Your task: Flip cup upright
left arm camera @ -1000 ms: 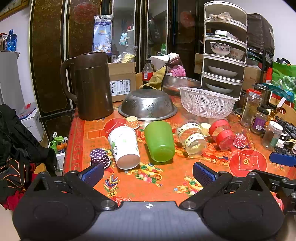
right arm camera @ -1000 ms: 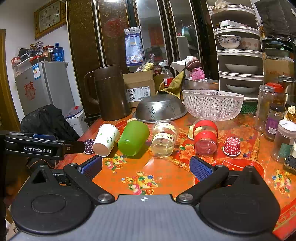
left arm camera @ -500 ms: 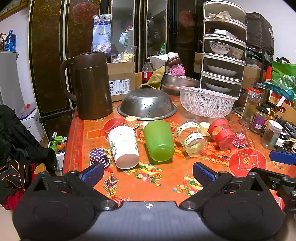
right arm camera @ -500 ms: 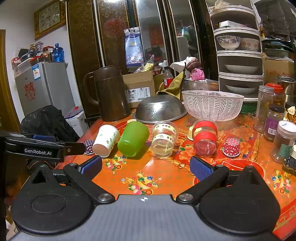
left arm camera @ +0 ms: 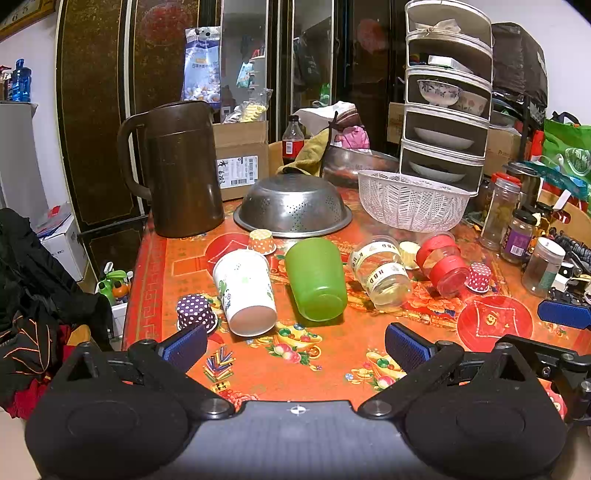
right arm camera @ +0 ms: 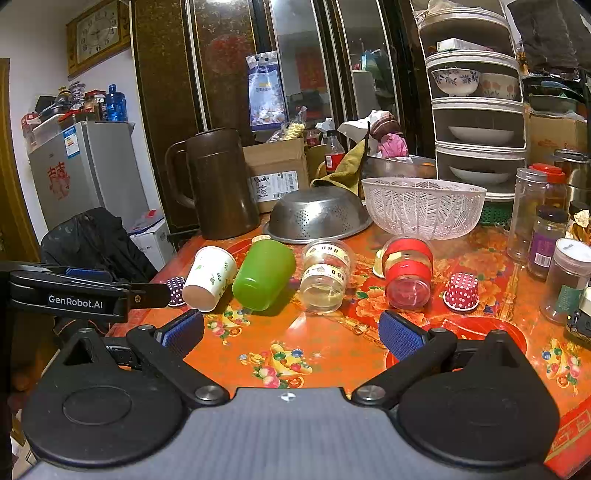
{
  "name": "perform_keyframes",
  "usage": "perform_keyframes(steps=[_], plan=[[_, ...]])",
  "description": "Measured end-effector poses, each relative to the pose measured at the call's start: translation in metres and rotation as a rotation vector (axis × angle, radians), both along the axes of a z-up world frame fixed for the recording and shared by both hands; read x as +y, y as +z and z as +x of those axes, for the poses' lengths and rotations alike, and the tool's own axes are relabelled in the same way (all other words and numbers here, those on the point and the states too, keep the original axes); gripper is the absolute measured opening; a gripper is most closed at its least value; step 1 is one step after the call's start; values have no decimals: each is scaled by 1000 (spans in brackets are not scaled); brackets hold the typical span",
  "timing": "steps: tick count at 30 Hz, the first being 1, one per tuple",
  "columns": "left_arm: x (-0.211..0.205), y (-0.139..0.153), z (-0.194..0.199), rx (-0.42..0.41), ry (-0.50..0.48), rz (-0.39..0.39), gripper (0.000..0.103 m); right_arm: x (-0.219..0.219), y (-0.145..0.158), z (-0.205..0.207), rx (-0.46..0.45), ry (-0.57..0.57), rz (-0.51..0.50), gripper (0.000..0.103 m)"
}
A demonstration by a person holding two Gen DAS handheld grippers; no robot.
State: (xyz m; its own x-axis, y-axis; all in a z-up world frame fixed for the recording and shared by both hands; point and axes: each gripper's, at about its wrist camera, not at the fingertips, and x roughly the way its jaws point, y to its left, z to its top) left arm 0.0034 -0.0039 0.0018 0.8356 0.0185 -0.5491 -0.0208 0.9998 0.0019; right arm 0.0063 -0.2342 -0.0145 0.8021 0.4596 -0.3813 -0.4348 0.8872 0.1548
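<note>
While lying sideways: green plastic cup, between white paper cup and clear glass jar.
Left gripper: spread wide, holding nothing.
Right gripper: spread wide, holding nothing.

A cluttered room under indoor light. Dark brown cabinet doors with glass panels fill the back wall. A framed wall clock hangs on the white wall above a small grey fridge. The tabletop has an orange floral cover.
</note>
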Motion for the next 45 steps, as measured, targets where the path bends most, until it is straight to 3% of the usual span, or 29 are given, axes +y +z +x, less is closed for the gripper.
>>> perform_keyframes(steps=[26,30,32,35,39,45], plan=[[-16,-2,8,28,9,30,103,-12,-5,6,16,10,20,102],[-22,3,17,70,-8,-22,103,-19,-11,6,24,8,28,102],[-30,11,27,91,-62,-66,103,-27,-15,5,31,1,38,102],[-56,21,56,145,-98,-51,103,-44,-23,5,46,-22,57,102],[-101,22,112,279,-179,-88,100,-71,-32,2,73,-66,94,102],[-166,8,181,357,-171,-55,95,-111,-39,-8,94,-132,126,102]])
